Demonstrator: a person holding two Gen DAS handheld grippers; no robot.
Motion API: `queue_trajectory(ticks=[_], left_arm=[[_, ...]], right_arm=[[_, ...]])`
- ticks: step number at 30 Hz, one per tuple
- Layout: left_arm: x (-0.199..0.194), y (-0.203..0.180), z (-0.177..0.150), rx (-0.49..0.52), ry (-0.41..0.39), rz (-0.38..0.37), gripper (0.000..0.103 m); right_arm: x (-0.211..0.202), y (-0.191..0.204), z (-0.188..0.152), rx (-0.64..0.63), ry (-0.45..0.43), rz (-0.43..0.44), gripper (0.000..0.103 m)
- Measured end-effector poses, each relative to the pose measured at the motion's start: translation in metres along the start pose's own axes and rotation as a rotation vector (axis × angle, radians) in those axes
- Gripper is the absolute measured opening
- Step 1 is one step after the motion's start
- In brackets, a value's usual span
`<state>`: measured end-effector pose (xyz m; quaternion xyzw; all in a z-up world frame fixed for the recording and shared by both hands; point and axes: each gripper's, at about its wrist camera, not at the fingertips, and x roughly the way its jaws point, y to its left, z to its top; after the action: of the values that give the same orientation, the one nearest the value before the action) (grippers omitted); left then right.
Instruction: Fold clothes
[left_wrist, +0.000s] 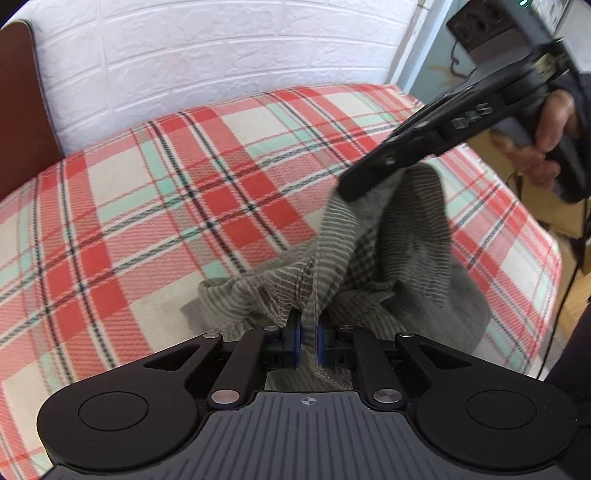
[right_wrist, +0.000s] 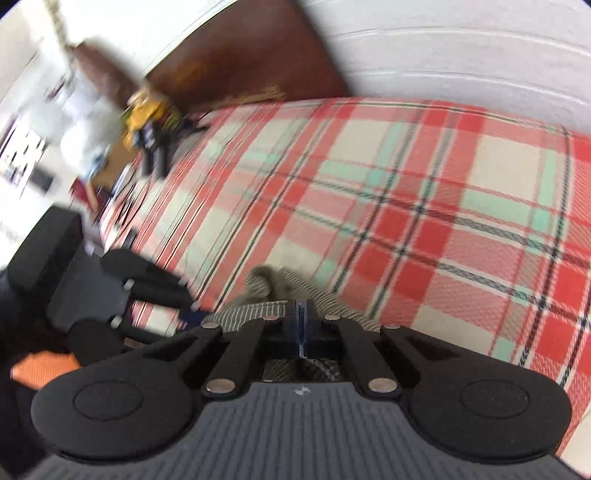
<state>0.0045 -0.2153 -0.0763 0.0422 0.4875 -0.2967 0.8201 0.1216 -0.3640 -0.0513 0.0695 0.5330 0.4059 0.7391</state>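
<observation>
The plaid bedcover (left_wrist: 155, 206) serves as the folding surface; the grey striped garment (left_wrist: 369, 266) lies bunched at five o'clock on it, lifted between both tools, presumably to spread it. The left gripper (left_wrist: 309, 341) pinches a fold at six o'clock. The right gripper (left_wrist: 345, 184), angled down from two o'clock in a hand (left_wrist: 550, 140), is closed on the raised edge.

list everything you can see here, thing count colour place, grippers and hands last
garment: one, grey-green with thin pale stripes, bunched on the blanket, part lifted
plaid blanket: one, red, cream and mint with dark lines, covering the bed
wall: one, white brick pattern, behind the bed
headboard: one, dark brown, at the bed's end
clutter: count unclear, yellow and dark, blurred, beyond the bed's edge
left gripper: one, black with blue pads, shut on the garment's near fold
right gripper: one, black, shut, garment at its tip
hand: one, around the right gripper's handle
</observation>
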Motion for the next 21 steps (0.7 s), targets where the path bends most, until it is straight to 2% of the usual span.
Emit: queue_trajectory(ticks=[4,8,11,13,14,17,19,21], left_arm=[[0.006,0.006,0.003,-0.048,-0.004,-0.068,0.004],[0.01,0.015,0.003,-0.13,-0.012,-0.114,0.004],[0.011,0.024,0.0,-0.19,-0.017,-0.122,0.004],[0.01,0.028,-0.001,-0.223,-0.023,-0.125,0.005],[0.01,0.03,-0.001,-0.232,-0.026,-0.125,0.006],[0.009,0.033,-0.001,-0.253,-0.034,-0.125,0.009],[0.01,0.032,0.0,-0.241,-0.03,-0.123,0.011],[0.011,0.029,0.001,-0.218,-0.023,-0.118,0.017]], right_arm=[[0.013,-0.016,-0.005,0.113,-0.026,-0.058,0.002],[0.033,-0.028,-0.014,0.201,-0.025,-0.071,0.002],[0.03,-0.023,-0.016,0.185,-0.045,-0.077,0.005],[0.015,-0.014,-0.013,0.119,-0.066,-0.089,0.011],[0.007,-0.008,-0.011,0.071,-0.073,-0.101,0.019],[-0.011,0.016,-0.007,-0.138,-0.062,-0.131,0.034],[-0.016,0.034,-0.007,-0.296,-0.034,-0.155,0.037],[-0.012,0.05,-0.007,-0.453,0.031,-0.163,0.038]])
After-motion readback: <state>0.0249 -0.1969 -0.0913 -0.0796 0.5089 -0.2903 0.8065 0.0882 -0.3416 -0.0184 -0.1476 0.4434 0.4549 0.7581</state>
